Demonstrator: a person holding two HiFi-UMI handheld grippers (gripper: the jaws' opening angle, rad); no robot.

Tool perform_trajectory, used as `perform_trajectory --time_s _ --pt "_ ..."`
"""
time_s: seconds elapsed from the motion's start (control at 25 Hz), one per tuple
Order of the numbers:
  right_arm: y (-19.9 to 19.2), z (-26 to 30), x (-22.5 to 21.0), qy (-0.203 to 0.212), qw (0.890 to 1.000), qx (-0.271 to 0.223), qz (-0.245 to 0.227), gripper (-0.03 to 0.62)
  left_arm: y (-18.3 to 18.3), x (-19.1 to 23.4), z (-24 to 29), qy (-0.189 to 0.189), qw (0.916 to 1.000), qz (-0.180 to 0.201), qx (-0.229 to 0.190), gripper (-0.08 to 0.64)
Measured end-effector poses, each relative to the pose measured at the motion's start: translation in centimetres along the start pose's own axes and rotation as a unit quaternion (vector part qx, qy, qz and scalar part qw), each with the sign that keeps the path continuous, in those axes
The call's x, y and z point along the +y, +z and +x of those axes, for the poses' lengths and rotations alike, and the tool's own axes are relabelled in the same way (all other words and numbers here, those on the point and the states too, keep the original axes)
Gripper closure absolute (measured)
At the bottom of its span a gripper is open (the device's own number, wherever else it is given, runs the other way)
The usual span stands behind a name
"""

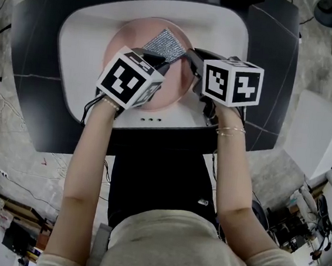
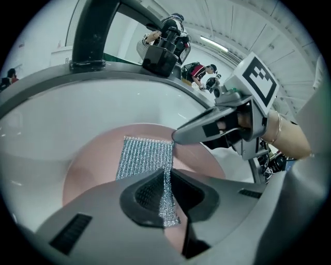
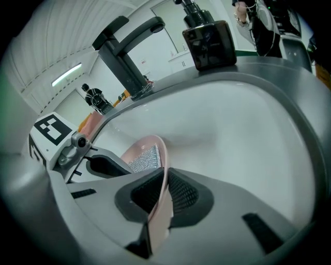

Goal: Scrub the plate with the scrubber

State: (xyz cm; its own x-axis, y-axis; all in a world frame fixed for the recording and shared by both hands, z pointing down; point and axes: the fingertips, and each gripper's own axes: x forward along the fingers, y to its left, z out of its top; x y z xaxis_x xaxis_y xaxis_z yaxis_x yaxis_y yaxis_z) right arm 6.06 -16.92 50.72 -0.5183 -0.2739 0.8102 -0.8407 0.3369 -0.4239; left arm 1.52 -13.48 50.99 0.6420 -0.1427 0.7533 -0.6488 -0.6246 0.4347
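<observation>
— In the sink (image 1: 85, 62), what?
— A pink plate (image 1: 123, 41), sitting mid-basin against the white. On the plate, a silvery mesh scrubber (image 1: 165, 42), spread over the pink face toward the far side.
— And holding the scrubber?
— Left gripper (image 2: 166, 201), closed down narrow on the near edge of the mesh. Pinched between the ribbed pads, with the rest of the sheet fanning out beyond them onto the plate.
— Right gripper (image 3: 161, 199)?
— Clamped on the plate's right rim, nearly closed, with only the thin pink edge between the pads.
— Flat or tipped?
— Hard to tell from above. Seen edge-on in the right gripper view, rising away from the pads.
— Close to the scrubber, that grip?
— Just beside its far right corner, going by the left gripper view.
— Around the sink?
— Dark desk (image 1: 37, 63) on all sides. At the far rim, a dark tap (image 3: 126, 52) arching over the basin, and beside it a dark soap bottle (image 3: 209, 44) with a pump. Both well apart from the plate.
</observation>
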Motion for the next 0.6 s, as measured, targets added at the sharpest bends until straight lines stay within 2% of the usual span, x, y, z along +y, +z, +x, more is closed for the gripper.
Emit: perform_trajectory --time_s 0.32,0.6 --pt "-0.5 0.2 -0.2 0.001 1.0 0.009 0.007 0.549 -0.3 3.0 -0.1 0.025 0.9992 -0.032 -0.001 0.505" --pt "-0.9 0.4 -0.6 -0.004 1.0 0.013 0.02 0.549 -2.6 4.8 -1.1 0.054 0.9973 -0.027 0.041 0.505"
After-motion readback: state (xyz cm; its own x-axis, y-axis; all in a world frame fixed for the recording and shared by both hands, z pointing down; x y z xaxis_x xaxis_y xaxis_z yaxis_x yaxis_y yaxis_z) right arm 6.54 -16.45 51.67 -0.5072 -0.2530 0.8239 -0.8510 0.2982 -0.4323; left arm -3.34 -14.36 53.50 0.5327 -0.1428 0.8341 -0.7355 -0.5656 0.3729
